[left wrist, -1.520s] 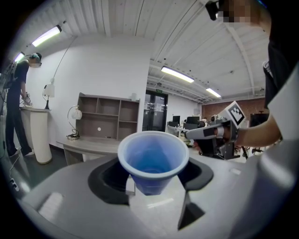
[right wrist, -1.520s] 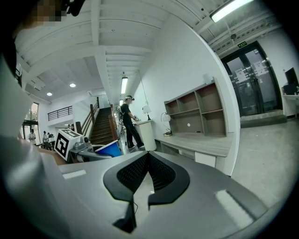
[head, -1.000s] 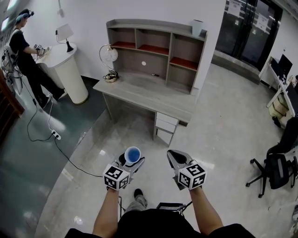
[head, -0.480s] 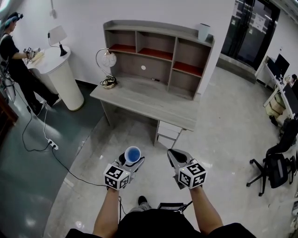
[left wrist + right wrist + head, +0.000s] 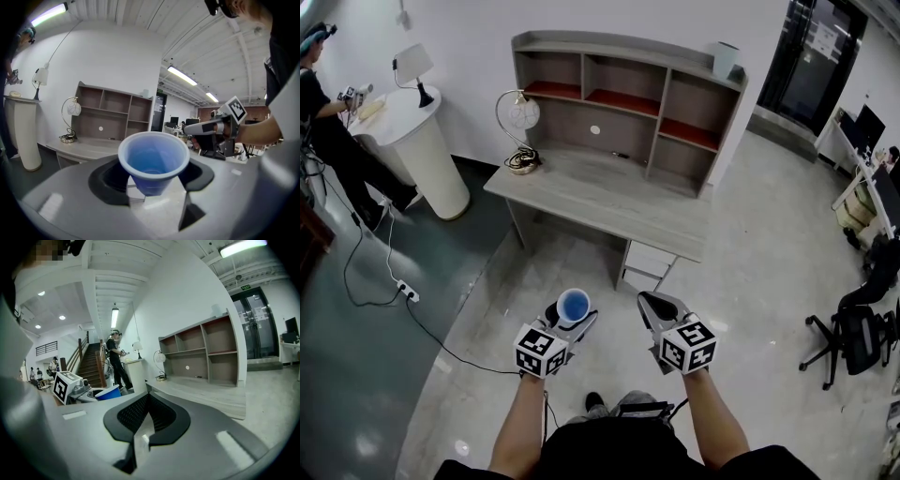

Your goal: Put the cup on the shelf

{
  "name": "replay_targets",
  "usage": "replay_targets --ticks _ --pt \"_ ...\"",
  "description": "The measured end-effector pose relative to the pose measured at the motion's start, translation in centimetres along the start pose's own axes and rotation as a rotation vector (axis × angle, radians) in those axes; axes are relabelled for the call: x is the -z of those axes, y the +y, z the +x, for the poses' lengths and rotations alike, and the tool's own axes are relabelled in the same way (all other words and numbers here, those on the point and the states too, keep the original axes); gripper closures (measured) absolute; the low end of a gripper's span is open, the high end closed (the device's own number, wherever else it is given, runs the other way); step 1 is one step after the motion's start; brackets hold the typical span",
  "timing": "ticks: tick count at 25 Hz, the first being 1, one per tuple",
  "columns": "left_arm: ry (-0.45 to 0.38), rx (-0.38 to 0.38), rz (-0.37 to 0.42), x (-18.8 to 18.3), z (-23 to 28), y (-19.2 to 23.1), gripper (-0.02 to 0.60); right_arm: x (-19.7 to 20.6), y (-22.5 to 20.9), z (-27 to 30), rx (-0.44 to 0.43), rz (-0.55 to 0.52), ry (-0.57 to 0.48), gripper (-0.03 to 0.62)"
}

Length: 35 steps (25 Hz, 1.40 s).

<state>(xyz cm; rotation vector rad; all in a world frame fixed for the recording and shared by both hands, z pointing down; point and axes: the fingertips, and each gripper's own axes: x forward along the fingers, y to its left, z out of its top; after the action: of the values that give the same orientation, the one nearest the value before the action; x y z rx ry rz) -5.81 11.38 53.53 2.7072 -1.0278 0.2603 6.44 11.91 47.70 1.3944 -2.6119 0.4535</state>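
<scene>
Nothing legible: just square black-and-white markers on the tool cubes, and a green sign [image 5: 245, 287] over the far door too small to read. Pinching the blue cup [image 5: 573, 306] upright in the left tool [image 5: 572, 319], above the floor, well short of the table [image 5: 600, 197] and shelf [image 5: 628, 94]. Holding the right tool [image 5: 649, 306] pressed together, empty. Nearer the table than a second ago, grip unchanged. Seen only from the right tool: stairs [image 5: 91, 366] behind the person [image 5: 115, 359].
</scene>
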Motion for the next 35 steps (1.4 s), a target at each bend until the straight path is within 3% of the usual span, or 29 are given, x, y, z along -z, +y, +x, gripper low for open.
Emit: replay_targets --ticks 10,18,35 --pt "0.012 -0.005 -0.007 0.8 1.0 1.4 0.288 1.1 -0.9 1.8 -0.011 0.02 0.017 0.582" --pt "0.017 -0.037 -0.002 -0.4 3.0 4.8 0.288 -0.3 -2.7 5.7 -0.045 0.018 0.017 0.582" --pt "-0.002 -0.073 0.02 -6.3 13.2 13.0 0.288 -5.9 -12.4 14.9 -0.071 0.008 0.006 0.582"
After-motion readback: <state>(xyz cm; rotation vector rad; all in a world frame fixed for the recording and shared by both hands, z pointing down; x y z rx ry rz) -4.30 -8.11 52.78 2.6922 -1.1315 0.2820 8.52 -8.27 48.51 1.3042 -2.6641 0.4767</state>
